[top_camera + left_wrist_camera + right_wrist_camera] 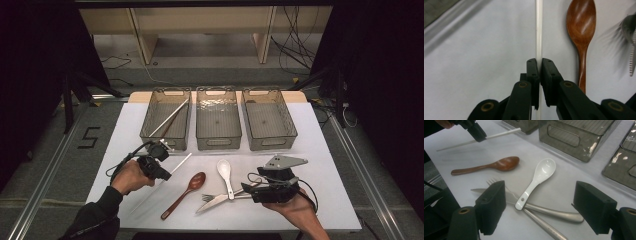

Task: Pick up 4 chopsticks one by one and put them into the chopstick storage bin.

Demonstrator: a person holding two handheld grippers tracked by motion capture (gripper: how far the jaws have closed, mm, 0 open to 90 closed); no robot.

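Note:
My left gripper (540, 67) is shut on a long white chopstick (539, 37), pinched between both pads. From above, that gripper (164, 174) holds the chopstick (182, 161) slanted over the white mat, a little off the surface. A brown wooden spoon (187, 192) lies just right of it. My right gripper (542, 207) stands open, jaws wide apart, over a white ceramic spoon (539, 176) that rests across a metal knife and fork (554, 213). Nothing is between its pads. In the high view the right gripper (252, 189) sits at the front right.
Three grey mesh bins stand in a row at the back of the mat: the left bin (165, 143) holds a chopstick (170, 117), the middle bin (218, 143) and right bin (273, 143) look bare. The table's edges are close at left and front.

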